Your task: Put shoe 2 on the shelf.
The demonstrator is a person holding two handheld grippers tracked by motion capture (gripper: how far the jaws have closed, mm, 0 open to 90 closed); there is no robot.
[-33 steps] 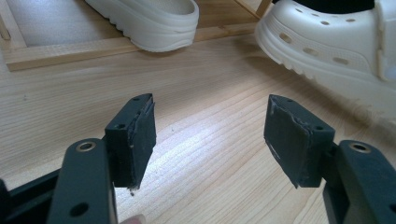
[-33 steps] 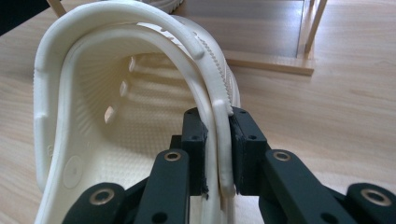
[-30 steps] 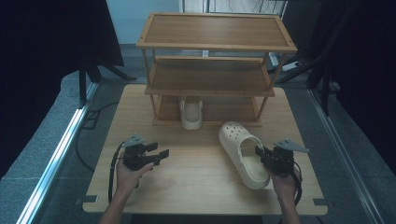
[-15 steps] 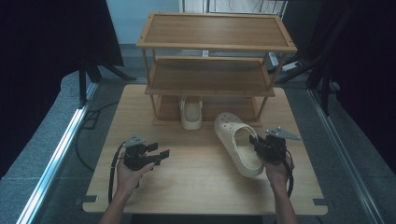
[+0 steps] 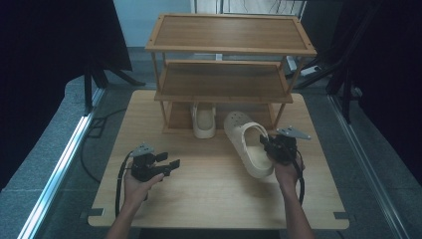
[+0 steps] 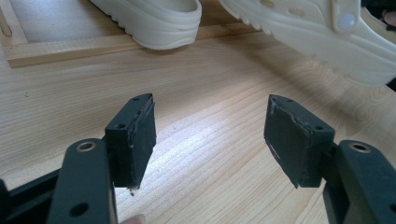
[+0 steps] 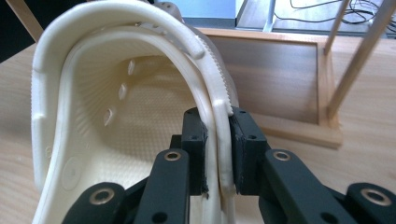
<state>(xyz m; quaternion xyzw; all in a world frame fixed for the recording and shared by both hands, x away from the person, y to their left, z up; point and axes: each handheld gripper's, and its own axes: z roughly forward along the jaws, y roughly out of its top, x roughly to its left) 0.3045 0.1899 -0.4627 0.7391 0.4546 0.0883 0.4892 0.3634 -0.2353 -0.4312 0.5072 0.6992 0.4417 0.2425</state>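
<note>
High view, item 1: cream clog (image 5: 247,143) on table (image 5: 209,199), toe toward the far rack (image 5: 226,74), just right of its mate (image 5: 203,119), which sits on the bottom shelf. Item 2: right gripper (image 5: 272,148) w/ pads clamped on the clog's right sidewall near the heel; right gripper view confirms wall pinched between both pads (image 7: 198,140). Item 3: left gripper (image 5: 171,164), jaws apart, nothing held, near-left on table. Handling note: we judge the clog should slide in toe-first beside its mate; we'd keep the sole level, clear the rack's right post, and let go only once it's seated.
</note>
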